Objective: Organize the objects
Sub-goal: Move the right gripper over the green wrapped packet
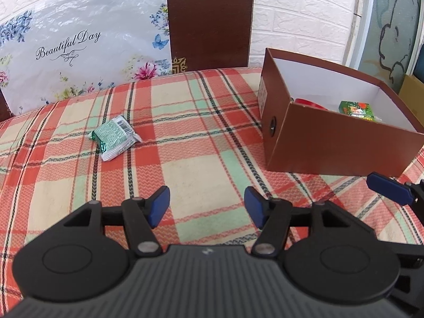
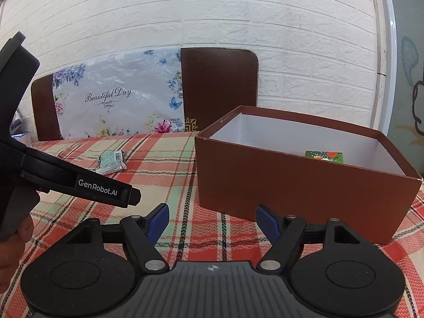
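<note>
From the left wrist, the left gripper (image 1: 206, 204) gaped wide and empty, aimed left of the brown box (image 1: 331, 145), where the green packet (image 1: 114, 137) lay alone, probably next to be boxed.

From the right wrist, the right gripper (image 2: 212, 220) hung wide, empty, just before the box, which already held a green carton (image 2: 323, 157).

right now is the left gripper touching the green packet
Apart. The left wrist view shows bare cloth between the open left gripper and the green packet.

Both wrist views look forward, low over the plaid tabletop (image 1: 201, 137); the right sits nearer the brown box (image 2: 304, 185). Shared: box, green packet (image 1: 115, 137), chair backs.
</note>
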The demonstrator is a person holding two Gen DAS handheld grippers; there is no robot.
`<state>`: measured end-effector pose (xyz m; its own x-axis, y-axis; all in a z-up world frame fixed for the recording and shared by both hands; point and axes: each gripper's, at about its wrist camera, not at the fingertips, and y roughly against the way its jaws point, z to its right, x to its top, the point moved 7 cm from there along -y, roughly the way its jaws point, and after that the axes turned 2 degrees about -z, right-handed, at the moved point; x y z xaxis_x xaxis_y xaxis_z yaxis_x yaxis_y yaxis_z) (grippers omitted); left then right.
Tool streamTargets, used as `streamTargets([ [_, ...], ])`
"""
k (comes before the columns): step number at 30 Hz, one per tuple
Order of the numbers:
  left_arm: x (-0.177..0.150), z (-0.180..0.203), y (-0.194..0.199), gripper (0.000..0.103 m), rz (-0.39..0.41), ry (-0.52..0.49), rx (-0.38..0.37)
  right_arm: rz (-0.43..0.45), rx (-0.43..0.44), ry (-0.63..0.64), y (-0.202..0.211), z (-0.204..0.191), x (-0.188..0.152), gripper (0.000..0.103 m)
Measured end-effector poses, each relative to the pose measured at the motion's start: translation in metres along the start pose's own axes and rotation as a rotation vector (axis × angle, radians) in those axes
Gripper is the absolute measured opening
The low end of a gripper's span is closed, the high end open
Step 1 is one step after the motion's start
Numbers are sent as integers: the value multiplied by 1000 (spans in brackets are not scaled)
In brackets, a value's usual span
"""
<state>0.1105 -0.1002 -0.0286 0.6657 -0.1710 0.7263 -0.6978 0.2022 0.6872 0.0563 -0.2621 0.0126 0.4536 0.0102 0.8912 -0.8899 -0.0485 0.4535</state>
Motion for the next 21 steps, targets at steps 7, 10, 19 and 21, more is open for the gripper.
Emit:
streamTargets([
  [7,-6,-2,-1,65,-5,-1,-8,-11,-1,7,-2,-4,-1,72],
  [10,-8,-4,-1,66,-6,-2,-7,-17,3,15,-3,-7,-2,72],
  [19,-14,-24,-5,67,-13,31,10,-42,23,50,-9,-26,-6,72],
  [21,-16,-31,-5,67,-14,44,18,-46,31,62,-11,-31,-6,73],
])
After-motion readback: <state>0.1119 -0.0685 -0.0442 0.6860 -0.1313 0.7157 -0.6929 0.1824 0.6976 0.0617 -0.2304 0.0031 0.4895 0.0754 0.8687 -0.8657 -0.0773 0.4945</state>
